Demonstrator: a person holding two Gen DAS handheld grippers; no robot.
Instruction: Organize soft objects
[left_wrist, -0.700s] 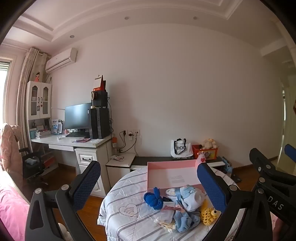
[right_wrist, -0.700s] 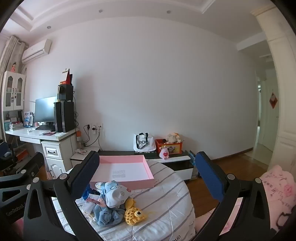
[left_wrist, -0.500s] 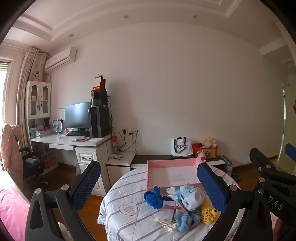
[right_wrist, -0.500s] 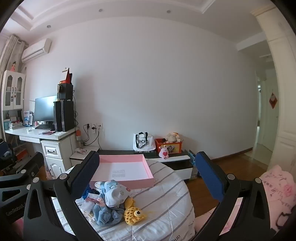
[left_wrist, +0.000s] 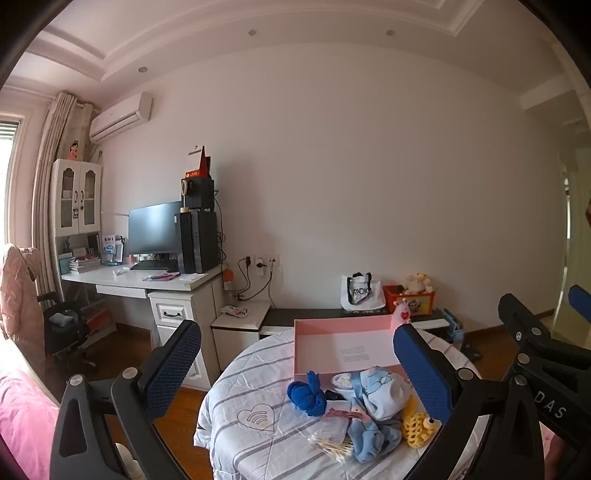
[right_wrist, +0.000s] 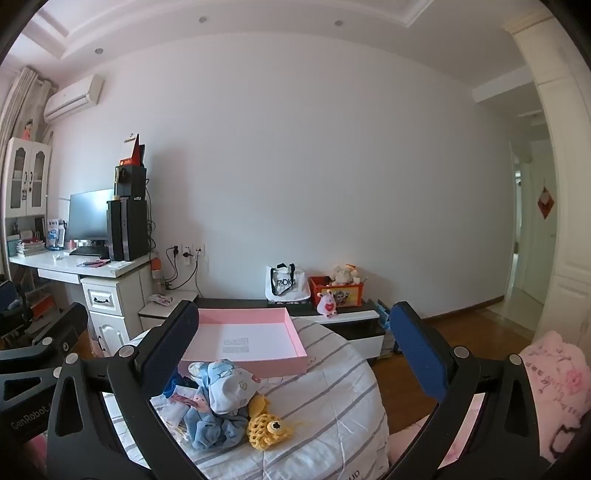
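Both the left gripper (left_wrist: 295, 363) and the right gripper (right_wrist: 295, 339) hang with jaws spread wide and nothing between them, pointing almost level above the table (right_wrist: 332, 398). The heap of soft things (right_wrist: 218, 402) lies ahead and below both, just in front of the pink box (right_wrist: 258, 332). In the right view the yellow crocheted toy (right_wrist: 267, 428) sits on the heap's right edge, so I judge the right gripper the nearer one to it.

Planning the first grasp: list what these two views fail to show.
- Blue toy: right view, mostly behind the right gripper's finger.
- Yellow toy: left view, partly behind the left gripper's finger.
- Printed sheet in the pink box: text too small, both views.
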